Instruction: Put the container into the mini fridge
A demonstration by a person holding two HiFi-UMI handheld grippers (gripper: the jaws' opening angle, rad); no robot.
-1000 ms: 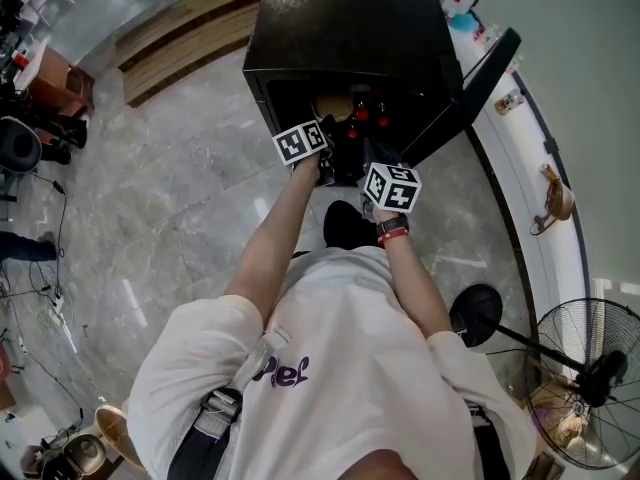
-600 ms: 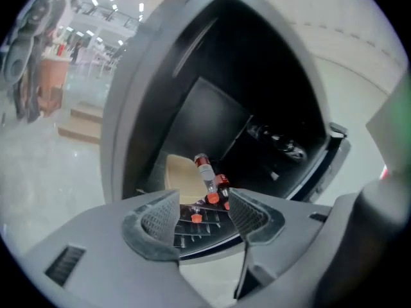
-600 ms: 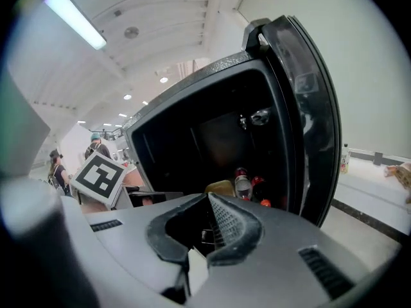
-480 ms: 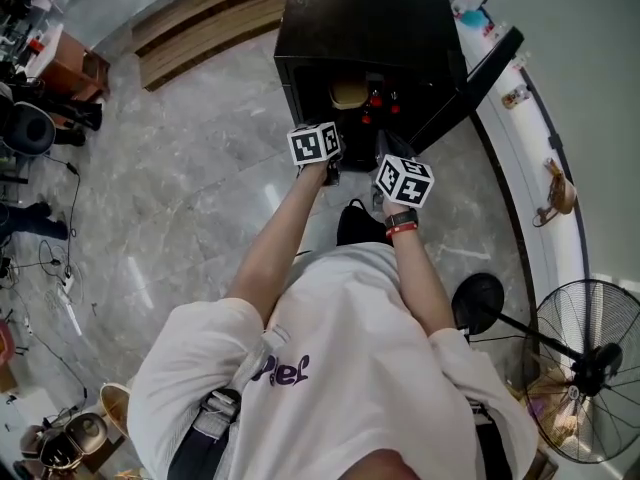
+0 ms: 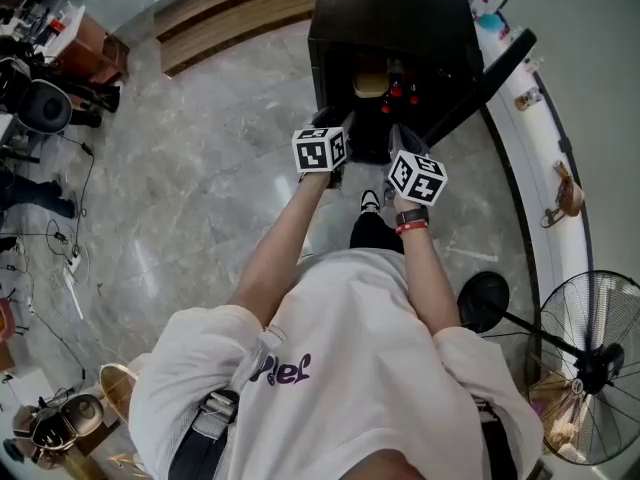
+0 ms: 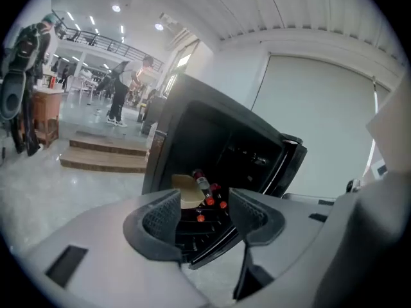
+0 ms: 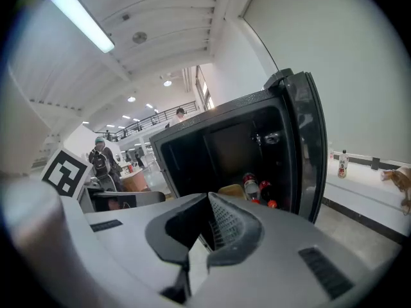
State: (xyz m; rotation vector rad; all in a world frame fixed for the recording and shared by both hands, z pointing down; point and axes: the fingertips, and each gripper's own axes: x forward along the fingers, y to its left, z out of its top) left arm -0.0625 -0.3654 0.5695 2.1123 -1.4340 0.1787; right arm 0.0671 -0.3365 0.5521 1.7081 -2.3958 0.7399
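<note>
The black mini fridge (image 5: 395,13) is standing straight ahead of you, its door (image 5: 482,80) hanging wide open on your right side. Both claws are hovering just outside the open mouth. Your left gripper (image 6: 204,205) is showing its jaws spread, with nothing between them and only the fridge interior visible through the gap. Your right gripper (image 7: 209,204) is showing its jaws pressed together, empty too.

The tan container (image 5: 370,80) is already sitting inside the fridge, dead ahead of the left claw and a touch left of the right one. Red-capped bottles (image 5: 402,91) are lying just beside it on its right, caps facing you.

I'm reading the placing as done. If the door is next, your right claw is the nearer one.

On writing, purple lettering is showing on your white shirt (image 5: 350,348), but it isn't cleanly legible. The bottle labels are too small to read.
</note>
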